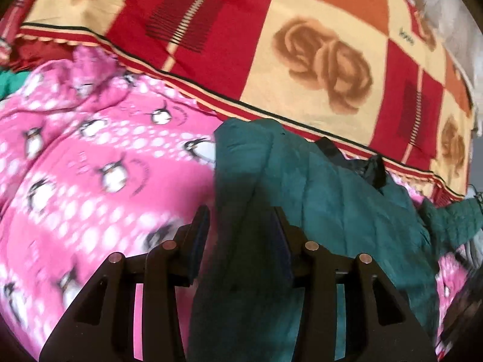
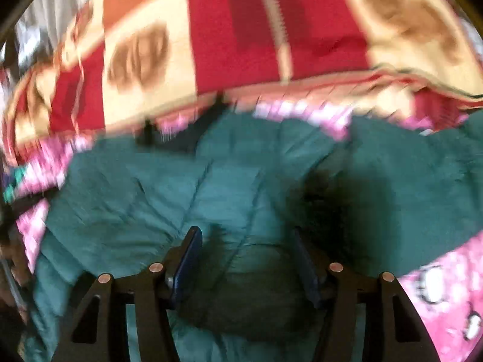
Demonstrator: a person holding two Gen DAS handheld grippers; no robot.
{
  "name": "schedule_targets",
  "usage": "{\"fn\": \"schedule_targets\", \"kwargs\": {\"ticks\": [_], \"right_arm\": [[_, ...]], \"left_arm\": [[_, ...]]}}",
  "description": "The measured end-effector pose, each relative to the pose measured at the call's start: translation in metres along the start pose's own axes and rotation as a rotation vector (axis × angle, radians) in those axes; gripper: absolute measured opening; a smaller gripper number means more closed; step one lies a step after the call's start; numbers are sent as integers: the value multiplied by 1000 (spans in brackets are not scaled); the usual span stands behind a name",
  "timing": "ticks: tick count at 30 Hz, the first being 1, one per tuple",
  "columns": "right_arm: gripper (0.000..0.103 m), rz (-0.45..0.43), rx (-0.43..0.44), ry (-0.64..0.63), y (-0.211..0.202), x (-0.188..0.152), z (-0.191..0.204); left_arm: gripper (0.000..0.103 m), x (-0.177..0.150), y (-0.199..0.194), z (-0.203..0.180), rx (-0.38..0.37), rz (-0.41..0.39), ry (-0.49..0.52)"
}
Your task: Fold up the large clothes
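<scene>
Left wrist view: a fold of the quilted teal padded jacket (image 1: 317, 187) is clamped by the left gripper (image 1: 241, 226) above a pink penguin-print fleece blanket (image 1: 75, 166). Right wrist view: a puffy jacket bulge is pinched between the right gripper (image 2: 246, 249) pads.

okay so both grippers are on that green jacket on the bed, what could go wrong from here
1. The left gripper has only a thick bunched fold of the green jacket between its jaws, so the padded fabric may slip out.
2. The jacket lies on the pink penguin blanket; a low pinch could catch it too.
3. The right gripper straddles a puffy bulge, and the blurred right wrist view hides whether it grips, so the fold could go uneven.
</scene>
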State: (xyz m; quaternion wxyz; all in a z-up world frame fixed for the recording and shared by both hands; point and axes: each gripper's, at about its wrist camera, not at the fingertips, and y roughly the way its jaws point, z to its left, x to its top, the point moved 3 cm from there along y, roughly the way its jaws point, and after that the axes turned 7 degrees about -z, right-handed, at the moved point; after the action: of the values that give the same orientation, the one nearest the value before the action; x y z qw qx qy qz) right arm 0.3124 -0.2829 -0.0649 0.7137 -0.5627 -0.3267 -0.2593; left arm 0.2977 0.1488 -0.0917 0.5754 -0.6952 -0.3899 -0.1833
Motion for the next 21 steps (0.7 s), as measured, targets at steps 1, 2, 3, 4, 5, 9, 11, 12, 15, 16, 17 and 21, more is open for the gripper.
{"fn": "schedule_targets", "kwargs": {"ticks": [1, 2, 3, 4, 5, 9, 11, 12, 15, 16, 17, 21], "right_arm": [[57, -59, -43, -14, -23, 9, -14], [57, -87, -92, -29, -38, 15, -28], [57, -112, -158, -46, -56, 20, -49], [57, -137, -217, -56, -73, 25, -72], [57, -175, -284, -55, -95, 30, -101], [61, -285, -350, 118, -159, 41, -203], [64, -299, -352, 214, -169, 48, -245], [64, -300, -351, 252, -171, 50, -264], [64, -292, -316, 290, -166, 57, -301], [64, -297, -307, 294, -164, 58, -307], [64, -300, -294, 302, -159, 61, -313], [64, -264, -223, 335, -133, 71, -326]], "left_arm": [[41, -9, -11, 2, 0, -1, 16], [42, -18, -18, 3, 4, 4, 32], [48, -28, -24, 4, 13, 11, 51], [60, -40, -30, 6, 28, 18, 69], [65, -54, -36, 8, 50, 20, 94], [68, -81, -44, 13, 90, -22, 135], [70, -86, -44, 18, 87, -53, 97], [70, -87, -45, 19, 86, -65, 86], [70, -89, -45, 22, 90, -82, 76], [70, -88, -45, 21, 92, -83, 79], [70, -89, -45, 21, 95, -82, 82], [71, -90, -42, 20, 106, -79, 92]]}}
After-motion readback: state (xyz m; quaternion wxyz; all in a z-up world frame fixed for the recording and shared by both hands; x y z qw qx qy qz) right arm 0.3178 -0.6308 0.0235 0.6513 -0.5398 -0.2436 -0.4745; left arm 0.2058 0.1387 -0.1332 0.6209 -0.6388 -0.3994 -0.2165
